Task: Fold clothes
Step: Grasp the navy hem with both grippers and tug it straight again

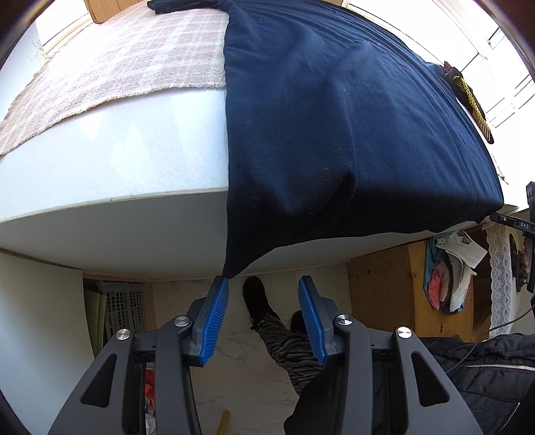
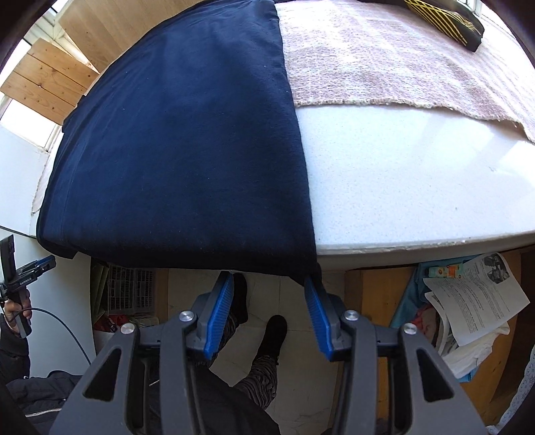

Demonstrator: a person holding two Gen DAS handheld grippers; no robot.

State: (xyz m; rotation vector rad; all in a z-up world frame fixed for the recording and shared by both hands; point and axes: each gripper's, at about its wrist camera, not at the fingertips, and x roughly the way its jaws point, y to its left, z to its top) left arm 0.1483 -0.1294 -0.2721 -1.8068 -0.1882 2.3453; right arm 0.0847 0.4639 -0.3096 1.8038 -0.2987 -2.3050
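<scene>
One navy T-shirt [image 1: 334,134] is spread flat on the white surface [image 1: 117,160], its hem draped over the near edge. It is judged soft, light and limp, best gripped at the two hanging hem corners. The left tool [image 1: 264,314] and right tool [image 2: 269,314] are part open, each with nothing clamped. One pink runner [image 2: 384,60] and one black-and-yellow item [image 2: 444,23] lie farther off.

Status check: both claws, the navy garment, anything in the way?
Left claw open at one hanging hem corner, right claw open at the other. Navy garment flat, hem overhanging. Nothing blocking.
</scene>
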